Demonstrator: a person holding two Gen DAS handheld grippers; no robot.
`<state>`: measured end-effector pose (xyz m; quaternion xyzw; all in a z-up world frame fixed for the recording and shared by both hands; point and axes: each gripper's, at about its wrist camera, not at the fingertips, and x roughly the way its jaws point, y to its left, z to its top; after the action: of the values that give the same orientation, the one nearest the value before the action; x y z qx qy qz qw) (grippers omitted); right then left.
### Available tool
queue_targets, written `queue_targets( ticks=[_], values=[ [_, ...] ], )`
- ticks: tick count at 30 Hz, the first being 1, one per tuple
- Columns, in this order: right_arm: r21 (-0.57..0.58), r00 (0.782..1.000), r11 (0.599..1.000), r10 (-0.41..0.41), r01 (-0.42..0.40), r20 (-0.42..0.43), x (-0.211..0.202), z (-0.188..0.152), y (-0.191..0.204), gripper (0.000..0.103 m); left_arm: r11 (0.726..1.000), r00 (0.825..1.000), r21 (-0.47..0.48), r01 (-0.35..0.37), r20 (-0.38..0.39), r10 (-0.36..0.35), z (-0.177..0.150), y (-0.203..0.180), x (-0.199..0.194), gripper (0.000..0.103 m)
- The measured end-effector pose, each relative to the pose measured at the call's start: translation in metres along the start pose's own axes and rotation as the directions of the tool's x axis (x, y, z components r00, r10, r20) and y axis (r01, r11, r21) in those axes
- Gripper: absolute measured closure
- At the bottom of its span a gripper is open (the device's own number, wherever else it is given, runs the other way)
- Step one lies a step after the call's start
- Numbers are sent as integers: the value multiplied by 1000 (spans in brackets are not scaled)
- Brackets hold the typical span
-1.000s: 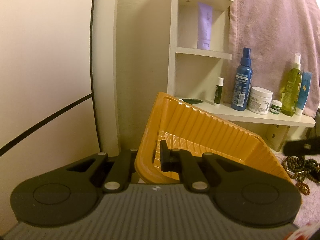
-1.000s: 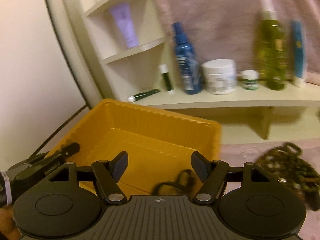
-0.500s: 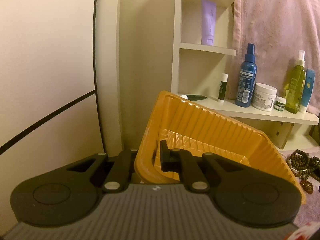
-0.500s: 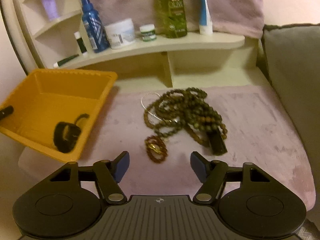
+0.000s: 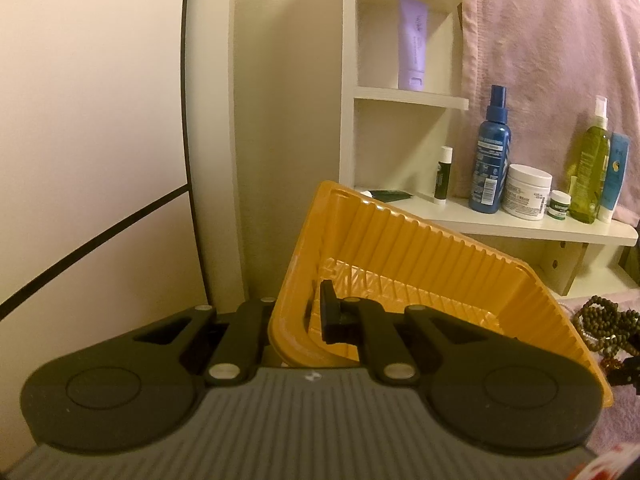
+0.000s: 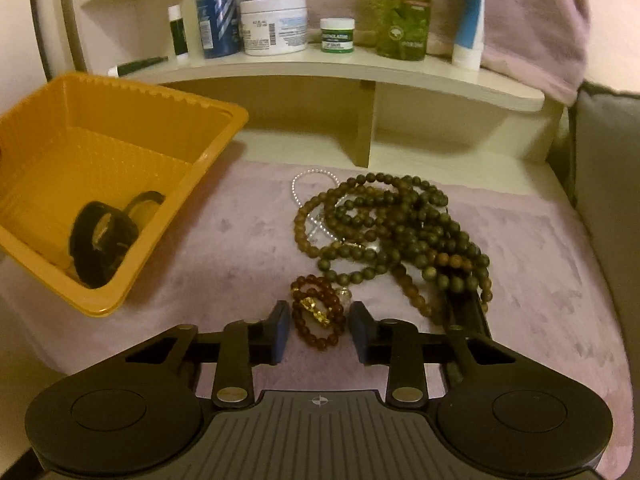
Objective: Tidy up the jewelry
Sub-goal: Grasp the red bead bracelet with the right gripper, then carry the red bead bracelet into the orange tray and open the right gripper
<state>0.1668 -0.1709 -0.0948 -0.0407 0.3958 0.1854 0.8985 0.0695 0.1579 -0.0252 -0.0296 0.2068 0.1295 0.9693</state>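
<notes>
Left gripper (image 5: 298,320) clamped on yellow tray (image 6: 224,120) wall. Right gripper (image 6: 318,330) closing around red bead bracelet (image 6: 318,312) on the pink cloth (image 6: 240,248), pads not touching yet. Risk: beads slip out, or the adjacent green bead strands (image 6: 400,224) snag.

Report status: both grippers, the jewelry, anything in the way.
Left gripper clamped on orange tray wall. Right gripper jaws just closing around red bead bracelet, pads not touching. Green bead necklaces piled just behind.

Between the jaws, a red-amber bead bracelet (image 6: 318,317) with gold charm; beyond, olive-brown bead strands (image 6: 394,228); ridged orange plastic tray (image 6: 208,120).
</notes>
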Motion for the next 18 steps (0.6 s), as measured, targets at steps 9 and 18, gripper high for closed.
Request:
queue_targets(
  ticks=[9, 18],
  values=[
    [29, 1000, 1000, -1, 1, 26, -17, 11, 1, 95, 1000, 1000, -6, 8, 4, -8, -1, 1, -1, 95],
    [69, 982, 993, 86, -99, 169, -66, 46, 13, 95, 1000, 1000, -14, 11, 6, -11, -1, 3, -2, 95]
  ],
)
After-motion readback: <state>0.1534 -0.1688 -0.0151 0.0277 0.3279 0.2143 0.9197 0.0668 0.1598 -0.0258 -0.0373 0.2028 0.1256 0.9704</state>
